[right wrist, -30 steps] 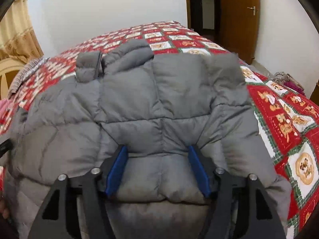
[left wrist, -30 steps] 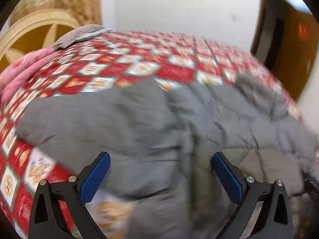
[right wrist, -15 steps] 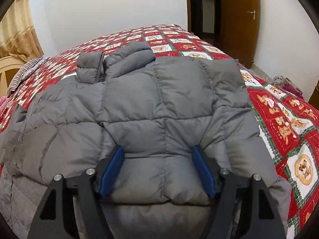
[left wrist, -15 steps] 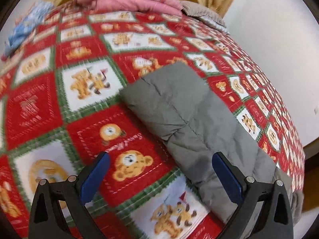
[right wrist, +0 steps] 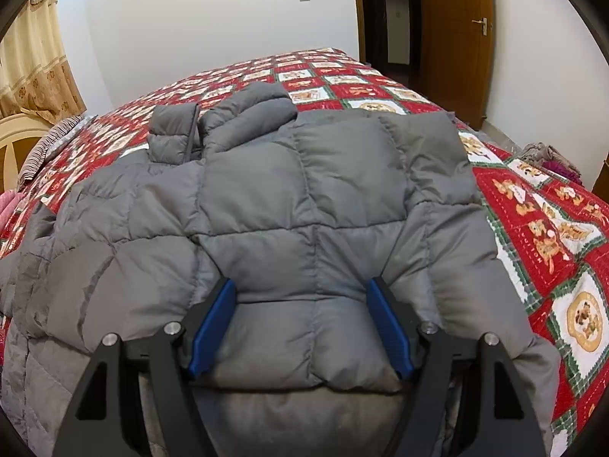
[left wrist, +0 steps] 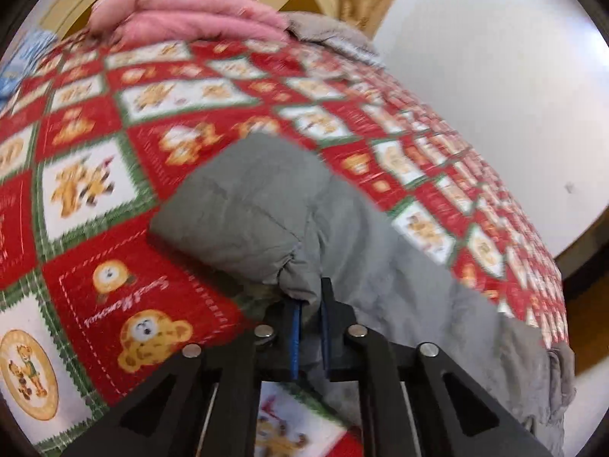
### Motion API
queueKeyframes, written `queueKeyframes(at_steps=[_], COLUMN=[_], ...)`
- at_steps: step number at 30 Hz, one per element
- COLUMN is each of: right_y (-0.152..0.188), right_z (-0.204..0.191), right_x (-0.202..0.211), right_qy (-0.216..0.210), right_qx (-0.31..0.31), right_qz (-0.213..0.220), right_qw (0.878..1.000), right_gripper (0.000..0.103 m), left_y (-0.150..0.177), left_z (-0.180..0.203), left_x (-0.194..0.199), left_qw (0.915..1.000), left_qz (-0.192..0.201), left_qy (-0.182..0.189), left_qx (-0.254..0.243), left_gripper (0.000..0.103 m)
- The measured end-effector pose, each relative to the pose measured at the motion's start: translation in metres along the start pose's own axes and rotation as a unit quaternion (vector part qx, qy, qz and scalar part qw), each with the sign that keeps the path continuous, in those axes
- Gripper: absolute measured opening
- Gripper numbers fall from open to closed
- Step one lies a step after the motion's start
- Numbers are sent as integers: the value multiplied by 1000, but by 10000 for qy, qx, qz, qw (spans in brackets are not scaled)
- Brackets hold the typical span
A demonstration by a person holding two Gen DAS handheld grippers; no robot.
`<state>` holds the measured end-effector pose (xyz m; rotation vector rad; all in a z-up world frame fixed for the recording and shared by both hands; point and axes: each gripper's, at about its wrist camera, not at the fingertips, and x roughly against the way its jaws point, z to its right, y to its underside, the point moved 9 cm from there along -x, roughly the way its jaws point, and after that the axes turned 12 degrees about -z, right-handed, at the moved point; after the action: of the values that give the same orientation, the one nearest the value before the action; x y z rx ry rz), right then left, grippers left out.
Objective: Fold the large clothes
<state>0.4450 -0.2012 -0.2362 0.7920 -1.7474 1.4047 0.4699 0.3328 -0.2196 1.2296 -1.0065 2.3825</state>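
Flanking the jacket [right wrist: 304,198]: pink bedding [left wrist: 182,11], striped cloth [right wrist: 49,144].

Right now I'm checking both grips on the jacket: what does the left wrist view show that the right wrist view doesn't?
Only the left wrist view shows the left gripper shut on a pinch of the grey sleeve, plus the pink bedding by the headboard.

Only the right wrist view shows the right gripper with its jaws wide around a puffy fold of the jacket body, the collar, and the wooden door.

Both show the grey jacket lying on the red patterned bedspread.
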Motion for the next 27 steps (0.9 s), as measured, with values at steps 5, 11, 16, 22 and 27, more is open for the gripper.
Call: queueKeyframes(at_steps=[5, 11, 16, 22, 27], right_y=[0, -1, -2, -2, -3], right_z=[2, 5, 9, 13, 14], right_x=[1, 3, 5, 8, 8], right_qy=[-141, -334, -625, -924, -1008], right_qx=[-102, -249, -471, -697, -760], right_qz=[44, 106, 192, 268, 279], right_qw=[9998, 9991, 9967, 9929, 9916], right_gripper=[75, 75, 75, 75, 75], left_y=[3, 84, 181, 282, 327], left_z=[89, 239, 306, 314, 295], left_x=[64, 138, 150, 92, 50], left_qw=[9879, 9283, 8713, 8330, 8246], left_qz=[834, 1324, 1244, 601, -516], left_qy=[438, 1430, 1772, 1383, 1080], left_qx=[-1229, -3168, -4405, -5323, -5528], left_gripper=[5, 5, 5, 5, 17])
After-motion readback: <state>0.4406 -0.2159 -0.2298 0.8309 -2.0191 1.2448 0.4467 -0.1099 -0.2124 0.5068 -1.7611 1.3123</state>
